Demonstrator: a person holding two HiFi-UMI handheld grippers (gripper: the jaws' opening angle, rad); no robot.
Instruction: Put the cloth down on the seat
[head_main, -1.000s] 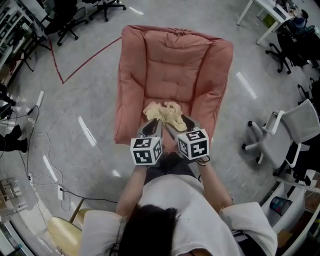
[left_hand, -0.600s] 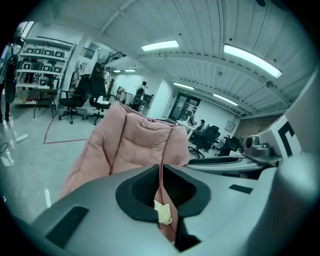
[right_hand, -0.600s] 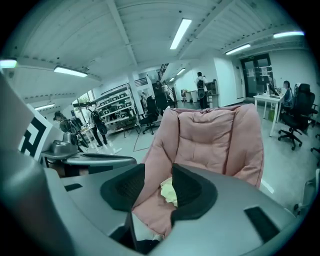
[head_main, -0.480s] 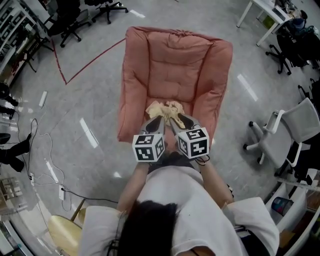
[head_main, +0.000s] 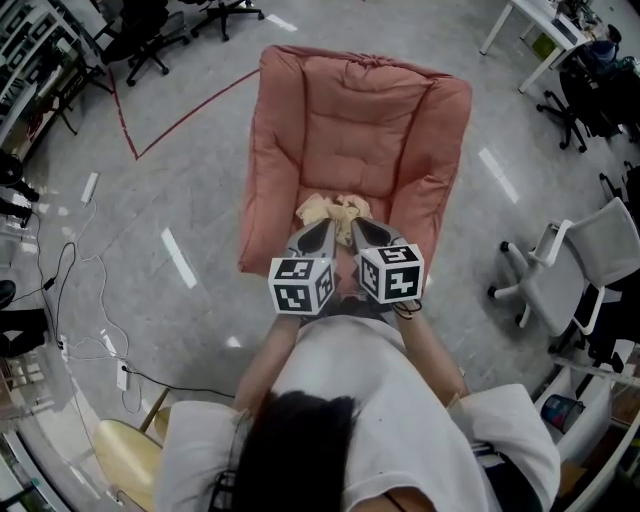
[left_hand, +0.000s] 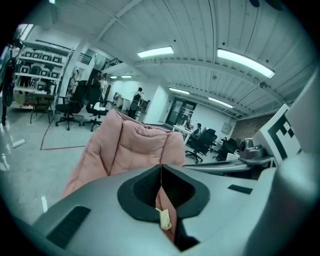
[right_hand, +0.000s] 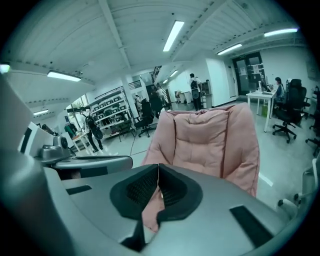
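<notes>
A crumpled yellow cloth (head_main: 335, 207) lies on the front edge of the pink cushioned seat (head_main: 360, 120). My left gripper (head_main: 325, 228) and right gripper (head_main: 357, 226) hover side by side at the cloth's near edge, just above it. In the left gripper view the left gripper (left_hand: 161, 172) is shut tip to tip, and a small scrap of the cloth (left_hand: 165, 219) shows in the gap below the tips. In the right gripper view the right gripper (right_hand: 158, 172) is also shut, with only the pink seat (right_hand: 210, 135) beyond it.
A white office chair (head_main: 585, 260) stands to the right and black office chairs (head_main: 150, 40) at the far left. A desk (head_main: 530, 30) is at the top right. Cables (head_main: 80, 280) and a red tape line (head_main: 180, 115) cross the floor on the left.
The right gripper's jaws have gone from wide apart to shut, and the left's have closed the last bit. The cloth stays on the seat's front edge.
</notes>
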